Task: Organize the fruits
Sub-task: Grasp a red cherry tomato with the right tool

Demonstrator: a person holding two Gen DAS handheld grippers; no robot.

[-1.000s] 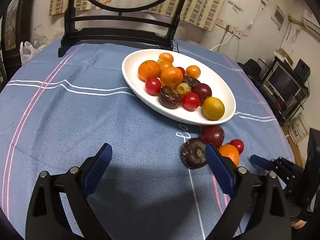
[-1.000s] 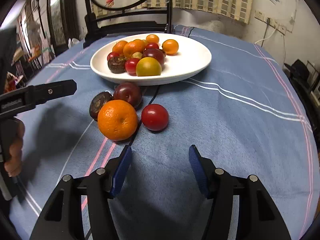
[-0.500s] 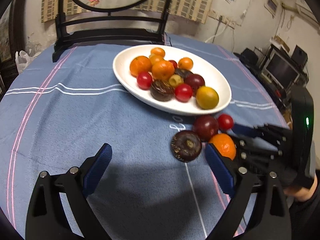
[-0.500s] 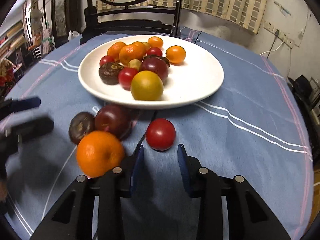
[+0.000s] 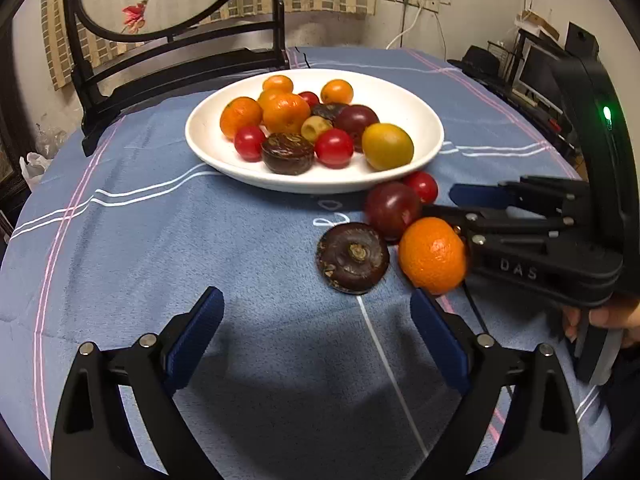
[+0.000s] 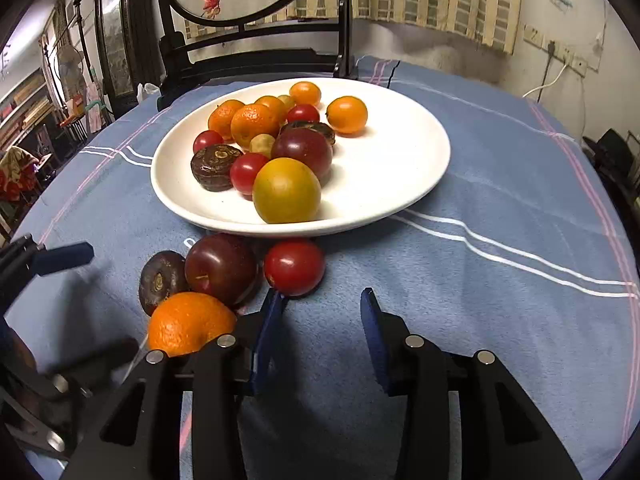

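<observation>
Right gripper (image 6: 320, 300) jaws have just been opening, nothing between them; red tomato (image 6: 294, 266) just ahead. Left gripper (image 5: 316, 312) fingers spread wide over cloth, empty.

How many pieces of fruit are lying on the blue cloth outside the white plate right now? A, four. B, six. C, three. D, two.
A: off the white plate, on the cloth, lie a dark brown round fruit, a dark red plum, a red tomato and an orange.
</observation>
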